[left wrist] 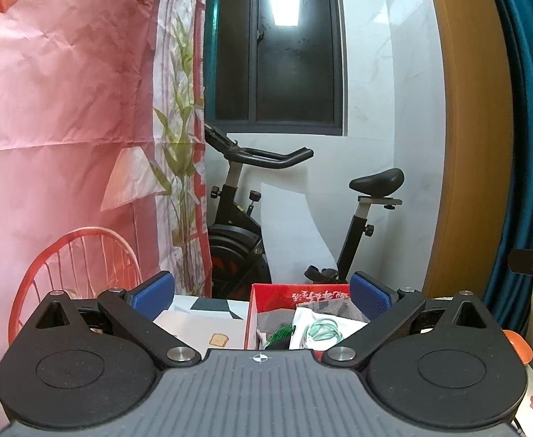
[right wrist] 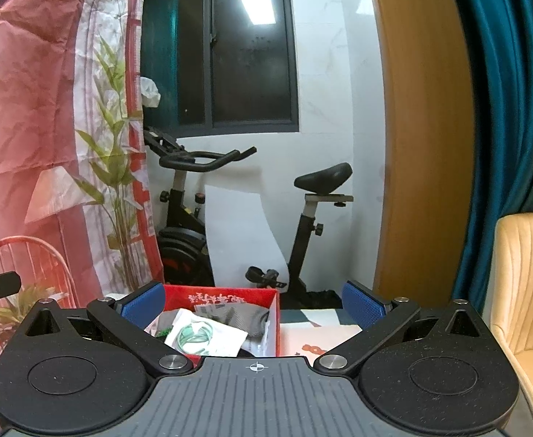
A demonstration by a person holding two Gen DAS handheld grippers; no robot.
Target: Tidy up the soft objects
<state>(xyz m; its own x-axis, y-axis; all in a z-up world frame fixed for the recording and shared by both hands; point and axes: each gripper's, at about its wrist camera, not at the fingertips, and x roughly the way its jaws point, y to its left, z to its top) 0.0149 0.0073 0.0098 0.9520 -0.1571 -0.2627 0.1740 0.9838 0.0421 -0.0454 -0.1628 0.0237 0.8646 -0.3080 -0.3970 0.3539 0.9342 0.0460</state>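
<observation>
A red cardboard box [left wrist: 266,293] stands ahead of both grippers; it also shows in the right wrist view [right wrist: 230,295]. It holds soft items: a grey cloth [left wrist: 273,318], a white packet with a green ring print [left wrist: 321,329] and something green [left wrist: 279,335]. In the right wrist view the packet [right wrist: 201,335] lies on the grey cloth [right wrist: 237,318]. My left gripper [left wrist: 263,291] is open and empty, held above the box's near side. My right gripper [right wrist: 253,300] is open and empty, with the box between its fingers.
A white patterned surface [left wrist: 201,324] lies left of the box and also right of it [right wrist: 317,331]. A black exercise bike [left wrist: 252,218] stands behind. A pink printed backdrop [left wrist: 66,109] hangs left. A yellow chair [right wrist: 525,291] and teal curtain [right wrist: 503,109] are right.
</observation>
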